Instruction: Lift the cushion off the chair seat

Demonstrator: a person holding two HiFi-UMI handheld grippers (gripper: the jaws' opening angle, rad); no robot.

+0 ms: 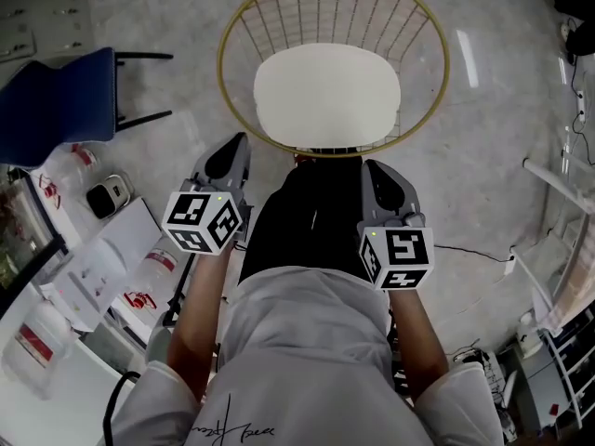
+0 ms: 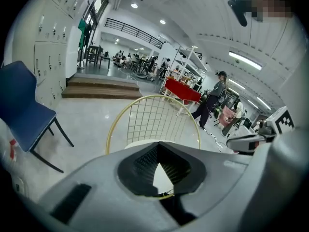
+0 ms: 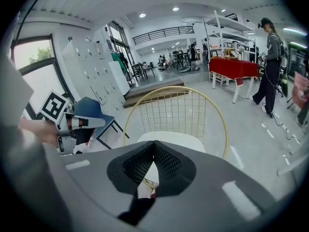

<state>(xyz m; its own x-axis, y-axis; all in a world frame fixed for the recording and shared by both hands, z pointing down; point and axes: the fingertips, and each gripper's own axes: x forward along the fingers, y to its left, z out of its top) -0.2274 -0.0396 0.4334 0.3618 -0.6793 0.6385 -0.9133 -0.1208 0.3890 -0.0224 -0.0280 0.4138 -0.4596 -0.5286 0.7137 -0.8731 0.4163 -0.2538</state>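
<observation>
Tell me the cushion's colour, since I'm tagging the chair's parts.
White, plain with no pattern. The cushion shows best in the head view.

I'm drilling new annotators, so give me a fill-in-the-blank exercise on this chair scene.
The cushion lies on the seat of the ____ wire chair.
The jaws of the left hand-held gripper and the right hand-held gripper are both ____.
The other chair, at the head view's left, is ____.
Missing: gold; shut; blue.

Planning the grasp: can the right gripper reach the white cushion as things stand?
Probably yes: only the chair's gold rim lies between the right gripper and the cushion. Its fingers are shut, though.
</observation>
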